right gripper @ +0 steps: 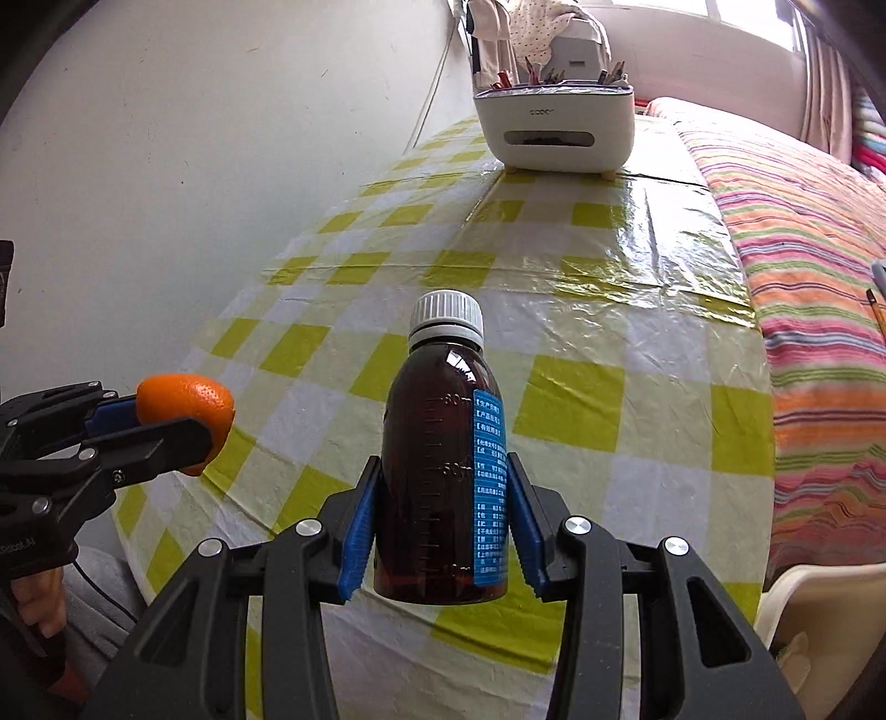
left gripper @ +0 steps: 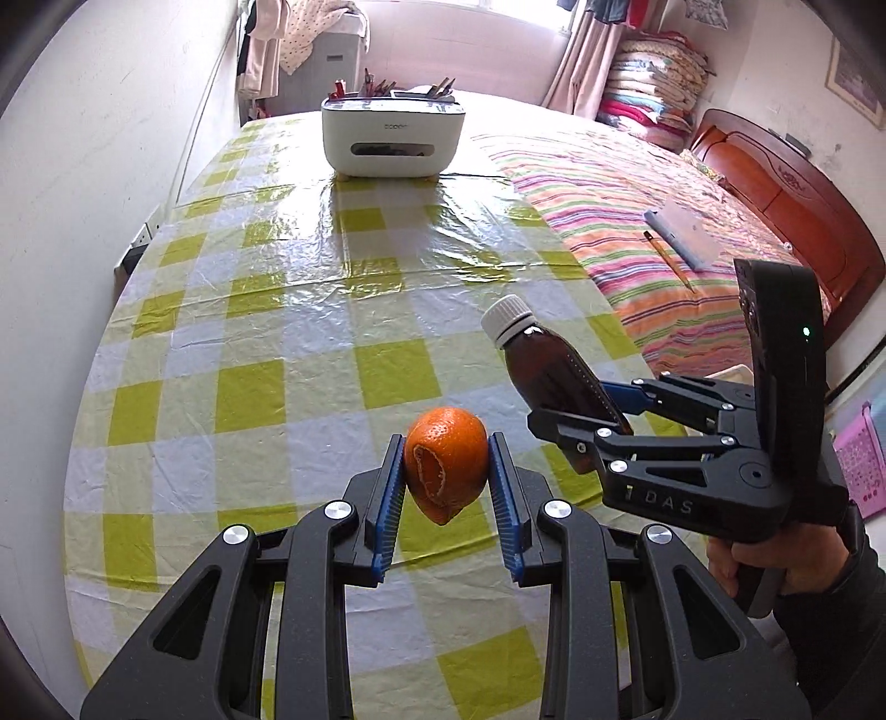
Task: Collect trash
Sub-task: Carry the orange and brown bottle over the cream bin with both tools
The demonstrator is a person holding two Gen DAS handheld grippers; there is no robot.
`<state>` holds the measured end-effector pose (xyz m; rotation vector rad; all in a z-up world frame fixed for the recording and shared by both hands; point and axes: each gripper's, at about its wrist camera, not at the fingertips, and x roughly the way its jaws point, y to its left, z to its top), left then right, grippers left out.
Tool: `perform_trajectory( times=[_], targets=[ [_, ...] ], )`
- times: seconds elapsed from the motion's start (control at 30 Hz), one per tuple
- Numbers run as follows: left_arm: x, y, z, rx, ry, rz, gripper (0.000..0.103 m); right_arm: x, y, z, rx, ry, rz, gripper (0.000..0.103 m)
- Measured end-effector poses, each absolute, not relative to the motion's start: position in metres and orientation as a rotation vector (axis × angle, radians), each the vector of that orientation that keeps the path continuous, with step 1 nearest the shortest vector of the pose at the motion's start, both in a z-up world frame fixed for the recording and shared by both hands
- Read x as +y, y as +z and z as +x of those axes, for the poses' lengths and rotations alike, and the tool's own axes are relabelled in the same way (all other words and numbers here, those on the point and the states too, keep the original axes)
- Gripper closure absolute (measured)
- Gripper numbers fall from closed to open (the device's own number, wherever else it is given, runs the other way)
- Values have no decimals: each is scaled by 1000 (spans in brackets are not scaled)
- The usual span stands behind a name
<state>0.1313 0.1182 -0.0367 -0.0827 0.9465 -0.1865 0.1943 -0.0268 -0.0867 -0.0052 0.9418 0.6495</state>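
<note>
Dimpled orange peel point(left gripper: 444, 465), smooth amber bottle point(right gripper: 443, 476)

- Daylight came from a window point(left gripper: 498, 5) at the top of both frames, blown out to white.
- Glare streaked the glossy checked tablecloth point(left gripper: 310, 232) across the upper middle.
- Fisheye bending curved the edges, with dark vignetting in the corners.
- Focus stayed sharp; shadows were soft and faint.

A hollow orange citrus peel point(left gripper: 444, 465), with a ragged torn opening, sat clamped between the left hand-held gripper's point(left gripper: 446, 487) blue pads. A brown plastic medicine bottle point(right gripper: 443, 476), white-capped with a blue label, stood gripped in the right hand-held gripper point(right gripper: 443, 531), cap pointing away.
</note>
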Motion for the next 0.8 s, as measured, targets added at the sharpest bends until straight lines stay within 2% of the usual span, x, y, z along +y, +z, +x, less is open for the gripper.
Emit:
perform_trajectory(
  times=[0.4, 0.8],
  targets=[
    [64, -19, 128, 937, -291, -99, 74, -90, -73, 136, 858, 510, 91, 61],
    [5, -11, 125, 933, -373, -63, 74, -144, -70, 124, 806, 388, 224, 61]
  ],
)
